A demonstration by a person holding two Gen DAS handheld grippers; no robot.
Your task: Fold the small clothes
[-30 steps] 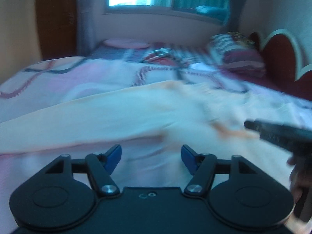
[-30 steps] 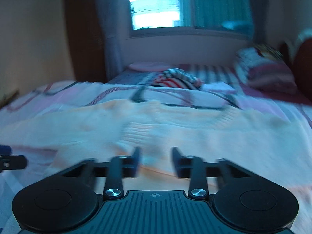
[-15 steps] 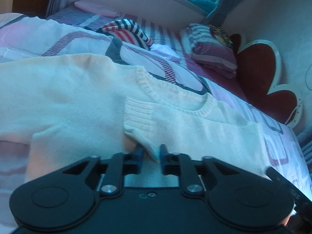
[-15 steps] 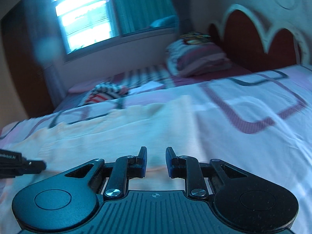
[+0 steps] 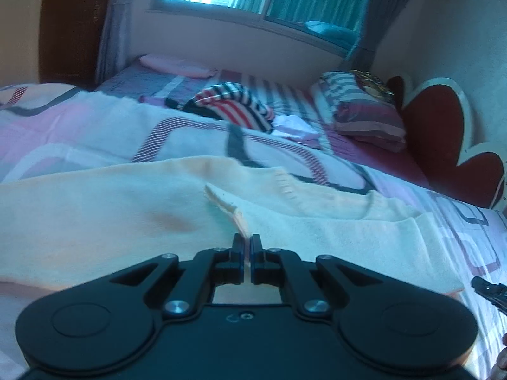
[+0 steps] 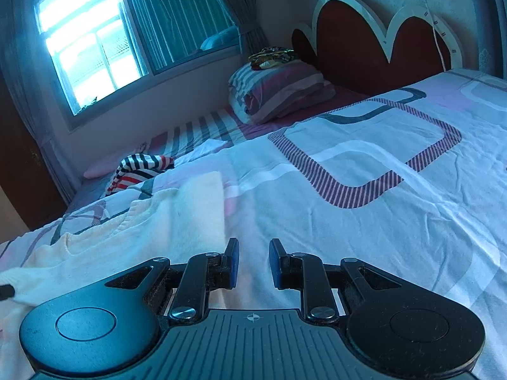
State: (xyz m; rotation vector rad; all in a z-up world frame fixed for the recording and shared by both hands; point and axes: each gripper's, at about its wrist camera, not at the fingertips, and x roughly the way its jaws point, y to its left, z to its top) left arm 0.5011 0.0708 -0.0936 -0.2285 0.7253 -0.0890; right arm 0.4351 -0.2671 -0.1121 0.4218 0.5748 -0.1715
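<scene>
Since half a second ago the left gripper (image 5: 247,247) has drawn its jaws nearly together on the sleeve cuff (image 5: 229,209) of the cream sweater (image 5: 95,218), and the pinched fabric now stands up in a ridge between the fingers instead of lying flat. From the left wrist, the sweater is spread across the patterned bedsheet (image 5: 79,136), its ribbed neckline (image 5: 285,183) toward the headboard side; one sleeve is already folded in over the chest, and it is this sleeve's end that the gripper holds. Beyond lie a striped garment (image 5: 234,104) and folded bedding (image 5: 364,110); the tip of the right gripper (image 5: 488,288) shows at the sweater's right edge. From the right wrist, the right gripper (image 6: 253,261) has swung away from the garment, and its jaws are narrowly apart with nothing between them, over bare bedsheet (image 6: 380,205). The sweater (image 6: 142,231) lies to its left, just beside the left finger, and a headboard (image 6: 364,44) rises behind. As I judge it, folding is at an early stage: one sleeve is partly in, while the other sleeve and the body folds remain.
</scene>
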